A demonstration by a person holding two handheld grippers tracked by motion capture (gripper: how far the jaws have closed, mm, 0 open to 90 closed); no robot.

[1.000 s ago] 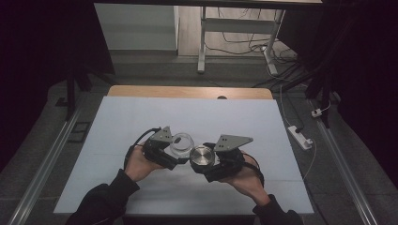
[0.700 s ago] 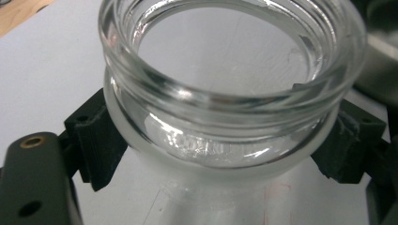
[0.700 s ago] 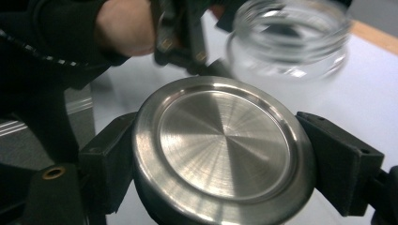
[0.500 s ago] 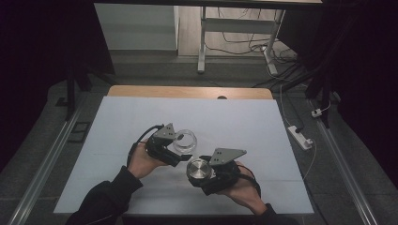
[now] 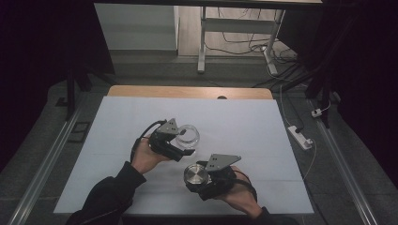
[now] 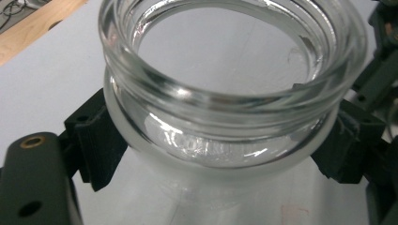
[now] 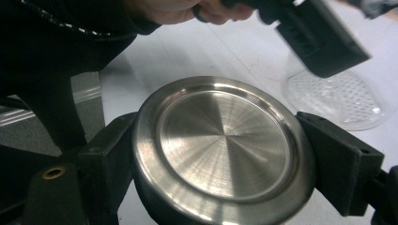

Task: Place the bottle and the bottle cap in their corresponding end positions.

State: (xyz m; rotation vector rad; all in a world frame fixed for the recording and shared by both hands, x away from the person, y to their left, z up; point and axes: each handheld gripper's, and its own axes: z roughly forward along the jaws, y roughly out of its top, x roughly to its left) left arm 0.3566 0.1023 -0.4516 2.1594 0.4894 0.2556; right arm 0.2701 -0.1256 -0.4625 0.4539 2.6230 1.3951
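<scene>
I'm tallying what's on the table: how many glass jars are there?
1. The glass jar is on the white table, held between the jaws of the left gripper, its mouth open. Its metal lid is in the right gripper.

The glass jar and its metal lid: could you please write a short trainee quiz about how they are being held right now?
1. True or false: the metal lid sits screwed onto the glass jar.
2. Which claw grips the jar? A) left claw B) right claw C) neither
3. Fill in: in the left gripper view, the jaws press on the jar just below its threaded ____.

Key
1. False: the lid is off, clamped between the right claw's jaws, apart from the jar, whose mouth is open.
2. A: its jaws close on the jar from both sides.
3. Rim.
</scene>
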